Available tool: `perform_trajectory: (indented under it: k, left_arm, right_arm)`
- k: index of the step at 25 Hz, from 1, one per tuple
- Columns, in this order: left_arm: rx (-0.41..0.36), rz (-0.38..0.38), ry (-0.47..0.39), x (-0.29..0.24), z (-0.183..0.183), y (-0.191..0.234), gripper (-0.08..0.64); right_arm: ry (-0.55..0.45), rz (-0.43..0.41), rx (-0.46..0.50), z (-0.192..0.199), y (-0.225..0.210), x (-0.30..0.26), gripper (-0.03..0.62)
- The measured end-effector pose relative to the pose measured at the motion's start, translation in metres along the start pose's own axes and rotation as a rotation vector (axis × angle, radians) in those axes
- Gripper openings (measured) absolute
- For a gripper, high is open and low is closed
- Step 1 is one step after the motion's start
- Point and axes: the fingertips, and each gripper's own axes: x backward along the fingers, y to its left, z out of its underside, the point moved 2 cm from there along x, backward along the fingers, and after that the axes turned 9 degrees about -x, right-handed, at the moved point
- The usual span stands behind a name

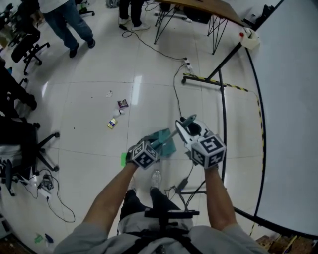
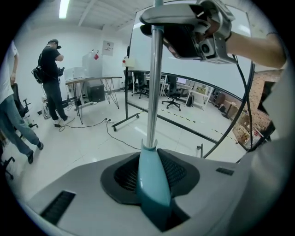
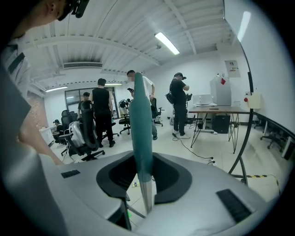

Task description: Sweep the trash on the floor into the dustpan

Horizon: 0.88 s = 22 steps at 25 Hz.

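Note:
A teal dustpan (image 1: 164, 141) hangs just above the floor in front of me, on a metal pole (image 2: 152, 87). My left gripper (image 1: 155, 145) (image 2: 150, 159) is shut on the teal sleeve (image 2: 151, 184) at the pole's lower end. The pole runs up to my right gripper (image 1: 186, 122) (image 3: 143, 170), which is shut on the teal upper grip (image 3: 140, 129). Trash lies on the white tile floor ahead and to the left: a dark wrapper (image 1: 122, 103), a yellow-white piece (image 1: 113, 123) and a small white scrap (image 1: 109, 93). A green scrap (image 1: 123, 158) lies beside my left gripper.
A rolling whiteboard (image 1: 293, 124) with a black curved frame (image 1: 223, 114) stands at the right. A black cable (image 1: 175, 84) crosses the floor ahead. Office chairs (image 1: 30, 47) and more cables (image 1: 49, 193) are at the left. People (image 1: 67, 22) stand at the back near a table (image 1: 208, 7).

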Motion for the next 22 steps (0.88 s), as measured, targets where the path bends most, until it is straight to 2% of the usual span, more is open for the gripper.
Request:
perform_trajectory:
  k: [3,8,14,22]
  left_arm:
    - [0.013,-0.029,0.019,0.018,0.006,0.010,0.107]
    - [0.047,-0.096,0.032,0.072,0.000,0.030,0.107]
    - [0.071,-0.228,0.003,0.149,-0.017,0.051,0.107]
    - [0.022,-0.373,-0.058,0.229,-0.039,0.067,0.107]
  right_arm:
    - [0.001,0.012,0.033,-0.007,0.007,0.008,0.091]
    - [-0.054,-0.003,0.096,-0.035,0.027,0.023,0.094]
    - [-0.111,-0.035,0.193,-0.061,0.063,0.033,0.094]
    - [-0.160,-0.078,0.253,-0.065,0.094,0.032,0.094]
